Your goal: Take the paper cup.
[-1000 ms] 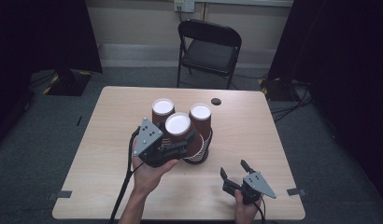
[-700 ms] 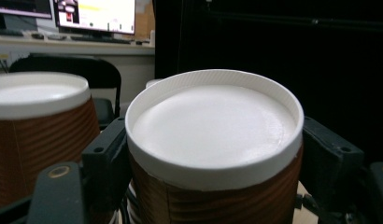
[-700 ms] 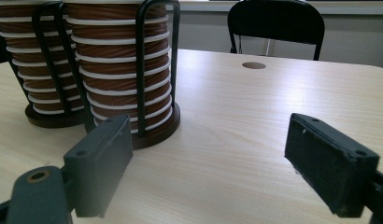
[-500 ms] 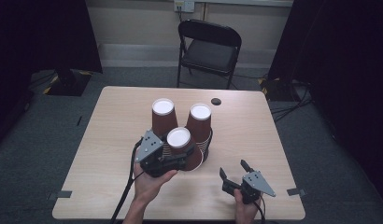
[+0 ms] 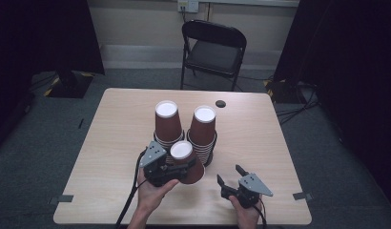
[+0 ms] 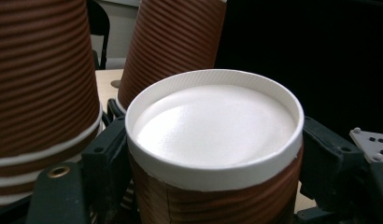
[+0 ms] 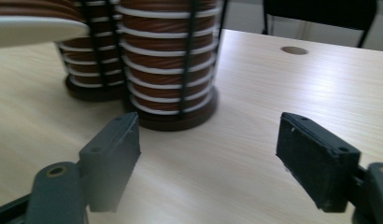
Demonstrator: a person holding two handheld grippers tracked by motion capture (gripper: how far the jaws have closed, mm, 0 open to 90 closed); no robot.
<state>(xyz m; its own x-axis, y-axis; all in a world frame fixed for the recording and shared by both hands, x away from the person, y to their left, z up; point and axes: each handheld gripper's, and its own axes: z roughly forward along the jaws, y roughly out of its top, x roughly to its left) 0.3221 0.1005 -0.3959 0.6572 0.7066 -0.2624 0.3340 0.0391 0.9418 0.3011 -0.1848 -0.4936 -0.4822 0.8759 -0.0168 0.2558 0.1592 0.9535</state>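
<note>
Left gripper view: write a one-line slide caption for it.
Left tool clamps an upturned brown paper cup beside two cup stacks.

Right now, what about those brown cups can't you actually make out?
- Held cup: left gripper view, its lower part is cut off by the bottom edge; whether it touches the table is hidden.
- Two cup stacks: right gripper view, their tops are cut off.
- Cup count per stack: high view, too small.
</note>
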